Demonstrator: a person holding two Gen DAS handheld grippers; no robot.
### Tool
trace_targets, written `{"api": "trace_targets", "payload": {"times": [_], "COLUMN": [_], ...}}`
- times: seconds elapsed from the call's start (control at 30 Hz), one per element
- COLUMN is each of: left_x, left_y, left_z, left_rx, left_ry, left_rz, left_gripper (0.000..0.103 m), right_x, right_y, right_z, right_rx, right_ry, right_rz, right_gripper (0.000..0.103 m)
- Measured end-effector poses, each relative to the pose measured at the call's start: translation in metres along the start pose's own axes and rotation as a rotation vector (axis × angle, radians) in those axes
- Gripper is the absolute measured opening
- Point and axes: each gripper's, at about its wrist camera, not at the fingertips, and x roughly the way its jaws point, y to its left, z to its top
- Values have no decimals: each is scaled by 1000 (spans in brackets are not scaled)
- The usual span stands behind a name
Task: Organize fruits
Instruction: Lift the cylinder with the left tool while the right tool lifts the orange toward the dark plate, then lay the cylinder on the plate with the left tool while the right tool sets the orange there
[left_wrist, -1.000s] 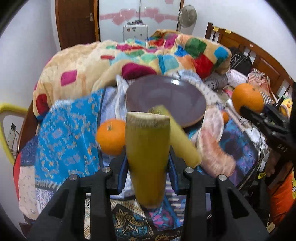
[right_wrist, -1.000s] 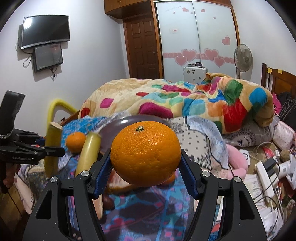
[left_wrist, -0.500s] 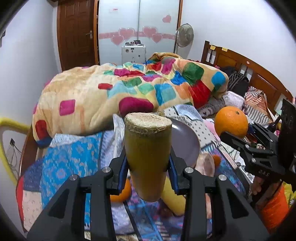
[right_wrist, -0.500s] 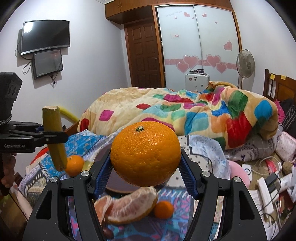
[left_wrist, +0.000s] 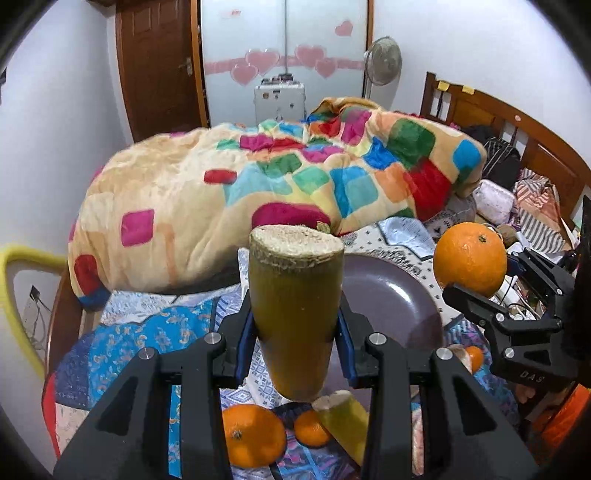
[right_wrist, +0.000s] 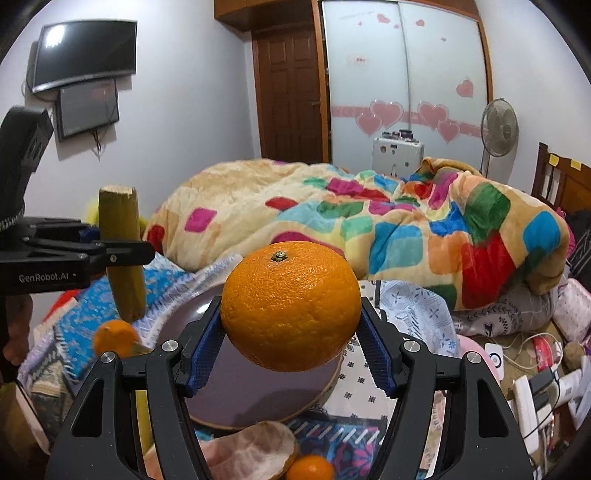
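Observation:
My left gripper (left_wrist: 295, 332) is shut on an upright piece of yellow-green sugarcane (left_wrist: 295, 302) with a fibrous cut top, held above the patterned cloth. Just behind and to its right lies the purple plate (left_wrist: 391, 295). My right gripper (right_wrist: 290, 332) is shut on a large orange (right_wrist: 291, 306), hanging over the near part of the plate (right_wrist: 258, 398). In the right wrist view the sugarcane (right_wrist: 122, 251) sits at the left. Loose on the cloth lie an orange (left_wrist: 253, 439), a smaller orange (left_wrist: 310, 428) and a second sugarcane piece (left_wrist: 343, 421).
A peeled pomelo segment (right_wrist: 255, 446) and a small orange (right_wrist: 310, 467) lie in front of the plate. A bulky colourful quilt (right_wrist: 369, 229) fills the bed behind. Cables and chargers (right_wrist: 535, 384) clutter the right side. A yellow chair frame (left_wrist: 14, 288) stands at the left.
Both grippers have risen and drawn back from the plate with their fruit still held. The loose oranges and the second sugarcane piece have slid down to the bottom of the left wrist view.

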Motion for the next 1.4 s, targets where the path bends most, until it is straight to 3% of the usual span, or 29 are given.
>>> {"api": "trace_targets", "payload": {"times": [0.33,0.5,0.87,1.23,1.33,1.4], "left_x": [53,78,107,73,57,46], "left_y": [0,-1,-6,-8,-7,-6], "left_z": [6,4,5,6,4,3], "left_rx": [9,-12,-31,-3,-5,-7], "left_ry": [120,196,258,150,120,100], "left_rz": [-5,-50,-76,-40,-32,-31], "left_gripper": [38,38,38,38,44,49], "right_x": [43,56,83,82,68,55], "right_y": [-3,-3,-6,-4,-3,-1], "right_z": [1,2,0,-4,2,8], "right_rx": [-35,-55,-67,-53,-49,-55], "right_ry": [155,212,339,359,305,264], "right_rz": [19,6,32,31,8,-4], "right_gripper": [65,65,66,67,85,87]}}
